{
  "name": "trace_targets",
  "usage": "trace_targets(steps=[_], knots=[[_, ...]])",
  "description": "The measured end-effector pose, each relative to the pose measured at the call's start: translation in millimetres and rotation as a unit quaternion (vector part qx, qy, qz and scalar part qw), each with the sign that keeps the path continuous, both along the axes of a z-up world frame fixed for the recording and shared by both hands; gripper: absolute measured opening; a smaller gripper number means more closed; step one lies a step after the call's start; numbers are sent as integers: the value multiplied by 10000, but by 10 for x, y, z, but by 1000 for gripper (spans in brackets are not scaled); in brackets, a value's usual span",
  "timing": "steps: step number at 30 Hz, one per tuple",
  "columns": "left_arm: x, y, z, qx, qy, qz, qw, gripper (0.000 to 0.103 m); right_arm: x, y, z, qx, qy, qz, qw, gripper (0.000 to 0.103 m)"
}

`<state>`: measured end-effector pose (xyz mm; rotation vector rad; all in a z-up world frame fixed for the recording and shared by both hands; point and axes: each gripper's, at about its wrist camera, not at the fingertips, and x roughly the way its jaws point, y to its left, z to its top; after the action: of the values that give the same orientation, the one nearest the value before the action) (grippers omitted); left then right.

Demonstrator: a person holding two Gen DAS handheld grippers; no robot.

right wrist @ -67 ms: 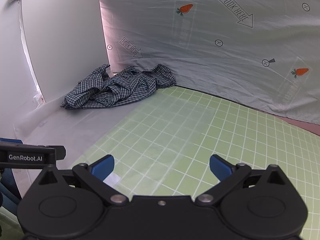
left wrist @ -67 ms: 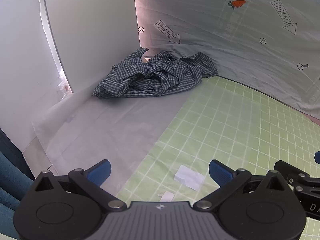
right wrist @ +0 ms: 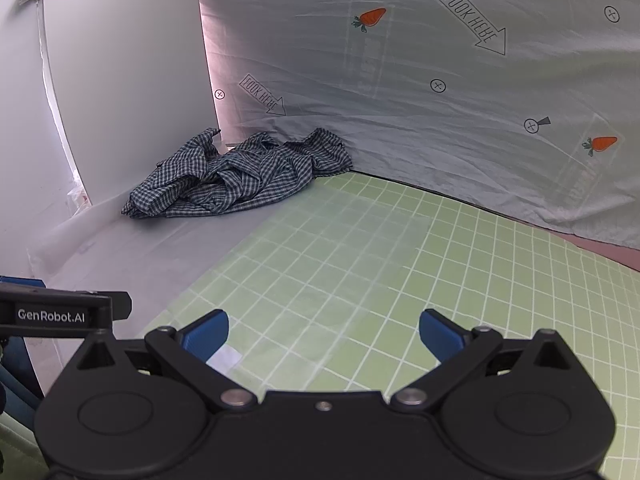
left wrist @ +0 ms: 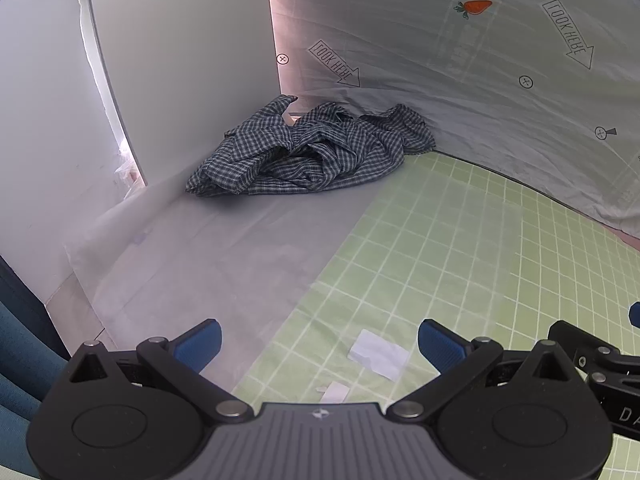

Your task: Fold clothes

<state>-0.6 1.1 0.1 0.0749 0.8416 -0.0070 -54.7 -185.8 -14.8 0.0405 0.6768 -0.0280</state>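
Observation:
A crumpled dark blue and white checked shirt (left wrist: 312,152) lies in a heap in the far left corner, partly on the white sheet and against the back cloth; the right wrist view also shows this shirt (right wrist: 240,176). My left gripper (left wrist: 320,344) is open near the front edge, far from the shirt, with nothing between its blue fingertips. My right gripper (right wrist: 324,334) is open too, over the green grid mat, empty. Each gripper's body shows at the edge of the other's view.
A green grid mat (right wrist: 400,264) covers the table's right part; a white sheet (left wrist: 200,264) covers the left. A white panel (left wrist: 180,60) stands at the left and a printed cloth backdrop (right wrist: 440,100) at the back. Small white paper scraps (left wrist: 378,354) lie near the left gripper.

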Motion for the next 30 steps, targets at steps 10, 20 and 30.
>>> trace_targets(steps=[10,20,30], knots=[[-30,35,0,1,-3,-10,10000,103,-7,52,4,-18,0,-21,10000,103],[-81,67,22,-19,-5,-24,10000,103,-18,46,-5,-12,15,-7,10000,103],[-76,74,23,-29,5,-53,10000,103,-19,65,-9,-3,4,-16,10000,103]])
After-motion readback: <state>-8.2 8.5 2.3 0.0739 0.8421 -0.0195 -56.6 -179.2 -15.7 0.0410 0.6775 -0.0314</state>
